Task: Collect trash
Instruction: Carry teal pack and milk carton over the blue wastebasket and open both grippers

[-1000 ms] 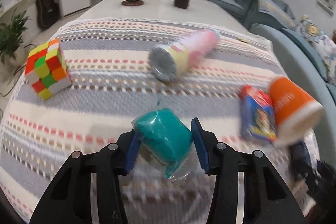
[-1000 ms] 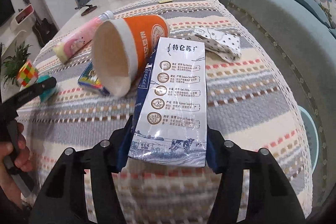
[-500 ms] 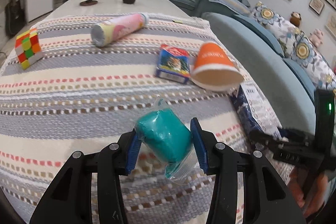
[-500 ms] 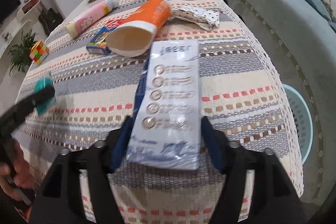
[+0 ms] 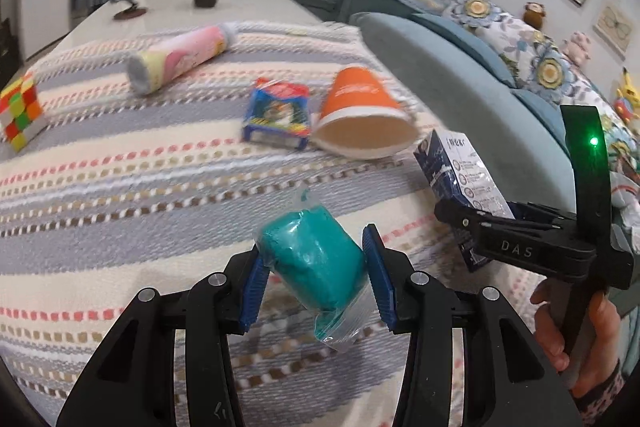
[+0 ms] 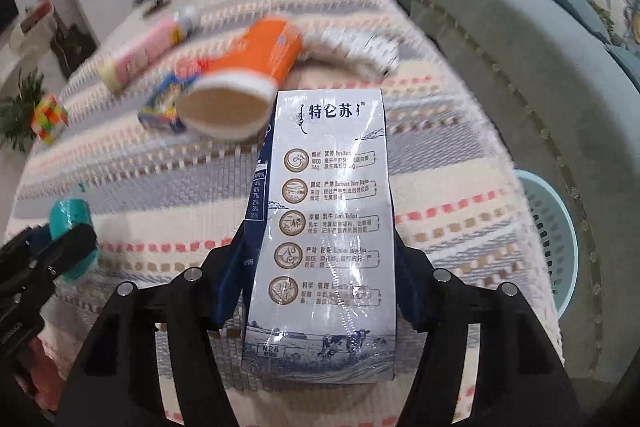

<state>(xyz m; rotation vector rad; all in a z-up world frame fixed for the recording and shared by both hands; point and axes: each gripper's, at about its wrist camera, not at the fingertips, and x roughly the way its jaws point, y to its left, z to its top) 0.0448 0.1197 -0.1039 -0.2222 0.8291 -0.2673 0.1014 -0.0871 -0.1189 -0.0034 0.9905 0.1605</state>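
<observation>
Both hands have swung right toward the basket beside the table. The left gripper clamps the teal wad; the right gripper, closing, pinches the milk carton. Carry both squarely over the rim before releasing.

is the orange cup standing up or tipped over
Tipped over: the orange cup lies on its side on the striped cloth, open mouth showing.

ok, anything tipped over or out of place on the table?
Yes: the orange paper cup lies on its side on the striped cloth, mouth open toward the camera. The pink tube also lies flat. No spill visible.
</observation>
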